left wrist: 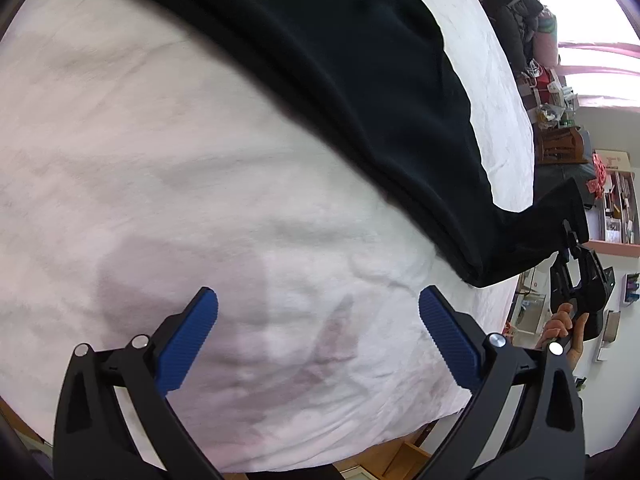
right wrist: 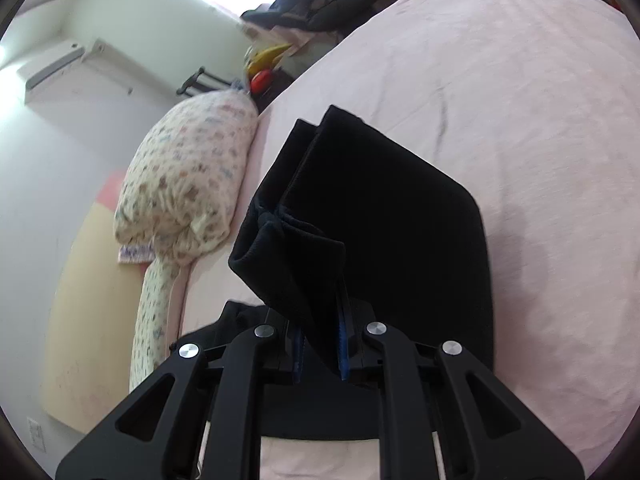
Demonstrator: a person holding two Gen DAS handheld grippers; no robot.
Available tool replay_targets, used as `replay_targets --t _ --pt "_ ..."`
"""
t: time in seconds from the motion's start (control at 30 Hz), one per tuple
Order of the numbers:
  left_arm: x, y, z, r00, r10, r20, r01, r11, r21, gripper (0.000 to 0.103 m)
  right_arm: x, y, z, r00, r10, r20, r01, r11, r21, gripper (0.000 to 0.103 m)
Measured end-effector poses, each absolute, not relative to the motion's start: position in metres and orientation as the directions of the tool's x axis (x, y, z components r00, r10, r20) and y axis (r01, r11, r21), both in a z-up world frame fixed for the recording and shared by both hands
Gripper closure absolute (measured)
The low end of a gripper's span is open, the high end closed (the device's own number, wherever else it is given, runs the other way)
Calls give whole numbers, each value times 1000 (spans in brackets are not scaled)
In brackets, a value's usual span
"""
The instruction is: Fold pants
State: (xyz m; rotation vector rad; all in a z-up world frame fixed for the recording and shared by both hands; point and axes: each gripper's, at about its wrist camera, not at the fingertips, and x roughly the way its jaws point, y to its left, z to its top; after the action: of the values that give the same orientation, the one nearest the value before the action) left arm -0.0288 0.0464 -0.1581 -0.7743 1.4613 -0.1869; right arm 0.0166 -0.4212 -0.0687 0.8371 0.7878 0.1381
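Observation:
Black pants lie folded lengthwise across the pale pink bed sheet. My left gripper is open and empty above bare sheet, on the near side of the pants. My right gripper is shut on the cuff end of the pants and holds it lifted above the bed; the blue pads are mostly buried in the cloth. In the left wrist view the right gripper shows at the right edge with the cuff in it.
A patterned pillow lies at the bed's left side by the wall. Dark clothes pile beyond the far end. Shelves with clutter stand past the bed's right edge. Wooden floor shows below the near edge.

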Motion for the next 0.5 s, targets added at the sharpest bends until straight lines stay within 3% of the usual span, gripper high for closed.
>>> replay_targets --t 0.5 --pt "-41 71 -160 151 -576 -804 -345 731 -589 2 52 -294 -83 549 550 -629 34 737 675 89"
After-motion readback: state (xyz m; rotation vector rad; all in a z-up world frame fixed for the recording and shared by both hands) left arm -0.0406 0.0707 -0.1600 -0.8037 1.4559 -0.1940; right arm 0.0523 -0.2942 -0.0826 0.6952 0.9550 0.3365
